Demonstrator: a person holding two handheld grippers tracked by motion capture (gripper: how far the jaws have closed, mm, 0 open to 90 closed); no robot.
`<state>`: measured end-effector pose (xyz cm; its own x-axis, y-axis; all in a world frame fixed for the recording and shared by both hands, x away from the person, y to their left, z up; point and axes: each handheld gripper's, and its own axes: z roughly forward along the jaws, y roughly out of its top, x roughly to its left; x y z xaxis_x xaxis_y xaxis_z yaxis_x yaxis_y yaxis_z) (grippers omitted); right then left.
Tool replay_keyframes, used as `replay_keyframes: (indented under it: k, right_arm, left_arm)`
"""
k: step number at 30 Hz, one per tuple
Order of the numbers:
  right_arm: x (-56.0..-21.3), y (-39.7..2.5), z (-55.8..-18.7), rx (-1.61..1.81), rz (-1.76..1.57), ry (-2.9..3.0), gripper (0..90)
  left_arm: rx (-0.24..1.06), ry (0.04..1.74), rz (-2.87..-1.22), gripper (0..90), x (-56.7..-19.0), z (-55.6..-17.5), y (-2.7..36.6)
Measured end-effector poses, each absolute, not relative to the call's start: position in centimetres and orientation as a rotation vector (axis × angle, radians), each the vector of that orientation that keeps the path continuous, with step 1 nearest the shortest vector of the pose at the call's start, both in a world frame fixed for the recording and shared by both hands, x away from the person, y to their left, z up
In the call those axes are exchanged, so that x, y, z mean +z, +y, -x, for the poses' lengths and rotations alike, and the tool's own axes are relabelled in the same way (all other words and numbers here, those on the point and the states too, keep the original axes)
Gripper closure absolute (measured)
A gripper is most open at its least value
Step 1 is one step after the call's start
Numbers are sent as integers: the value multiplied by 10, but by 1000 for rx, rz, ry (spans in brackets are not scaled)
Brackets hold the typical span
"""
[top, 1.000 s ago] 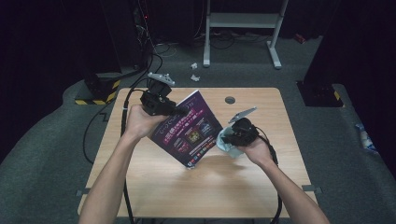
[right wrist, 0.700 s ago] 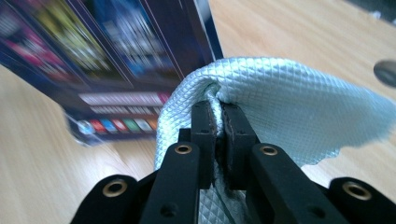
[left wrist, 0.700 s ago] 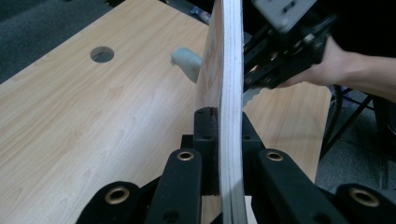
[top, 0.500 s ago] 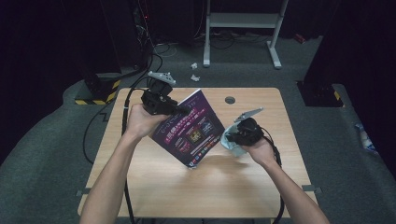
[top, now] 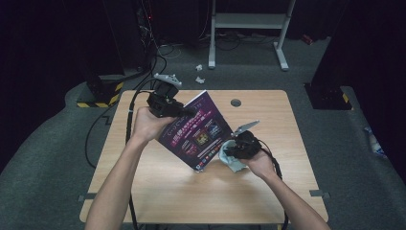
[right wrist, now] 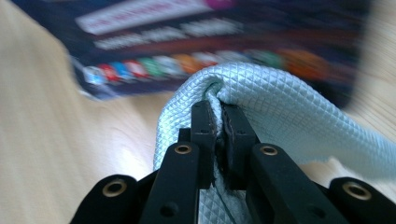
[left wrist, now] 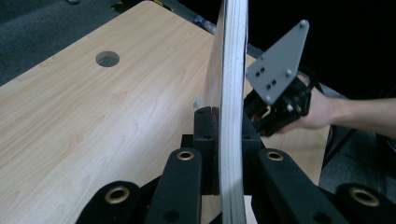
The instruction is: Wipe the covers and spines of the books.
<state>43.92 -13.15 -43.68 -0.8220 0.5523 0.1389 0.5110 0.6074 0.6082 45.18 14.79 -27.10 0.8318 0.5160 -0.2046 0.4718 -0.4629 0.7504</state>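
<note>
the left gripper (left wrist: 219, 140) clamps the upper edge of a dark-covered book (top: 197, 132), holding it tilted above the wooden table (top: 158, 187). just right of the book's lower corner, the right gripper (right wrist: 218, 128) pinches a pale blue quilted cloth (right wrist: 280, 102). the book looks stiff and fairly light, its glossy cover likely slippery; the edge grip suits it. the cloth is soft and limp.

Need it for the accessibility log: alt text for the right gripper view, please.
The right gripper, its two black jaws shut, pinches a fold of a pale blue diamond-textured cloth. Beyond the cloth, a dark book cover with blurred coloured print is near the light wooden table.
</note>
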Motion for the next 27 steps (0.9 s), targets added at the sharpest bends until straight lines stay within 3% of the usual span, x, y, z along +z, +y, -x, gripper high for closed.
replay_keyframes:
  k: [9,17,21,27]
  right_arm:
    - [-443,-117,-436,1024,-898,2785,844]
    - [-443,-66,-422,1047,-696,2854,844]
    - [-457,-75,-427,983,-780,2846,844]
    - [-459,-124,-434,781,-914,2790,844]
  left_arm:
    - [83,766,-2106,837,-272,-459,148]
    - [61,777,-2111,835,-272,-467,140]
    - [85,785,-2116,835,-271,-464,147]
    - [111,800,-2105,836,-268,-457,158]
